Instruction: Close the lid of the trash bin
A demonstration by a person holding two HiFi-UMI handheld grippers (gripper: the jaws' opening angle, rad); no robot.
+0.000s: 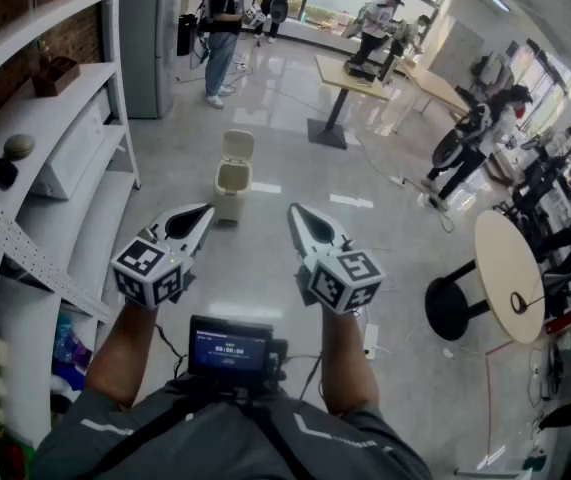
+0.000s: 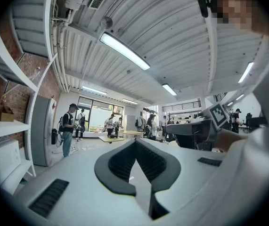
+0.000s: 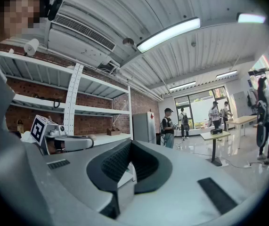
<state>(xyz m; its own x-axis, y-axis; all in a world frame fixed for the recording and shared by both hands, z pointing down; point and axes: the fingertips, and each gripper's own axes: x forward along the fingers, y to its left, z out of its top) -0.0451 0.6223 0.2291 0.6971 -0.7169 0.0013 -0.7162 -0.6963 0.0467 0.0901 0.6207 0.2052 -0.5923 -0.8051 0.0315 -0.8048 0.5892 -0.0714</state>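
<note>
A small cream trash bin (image 1: 230, 186) stands on the glossy floor ahead of me, its lid (image 1: 237, 146) tipped up and open. Both grippers are held low in front of my body, well short of the bin. The left gripper (image 1: 205, 211) points toward the bin from its near left, jaws together and empty. The right gripper (image 1: 296, 211) points up from the bin's near right, also shut and empty. In the left gripper view the left gripper (image 2: 136, 144) shows its dark pads meeting at the tip; the right gripper (image 3: 130, 144) looks the same in its own view. Both views look out level across the room.
White shelving (image 1: 60, 183) runs along the left wall, with a grey cabinet (image 1: 150, 38) behind it. A pedestal table (image 1: 350, 73) stands beyond the bin. A round table (image 1: 510, 268) and a black stool (image 1: 450, 308) are at the right. Several people (image 1: 225, 28) stand farther back.
</note>
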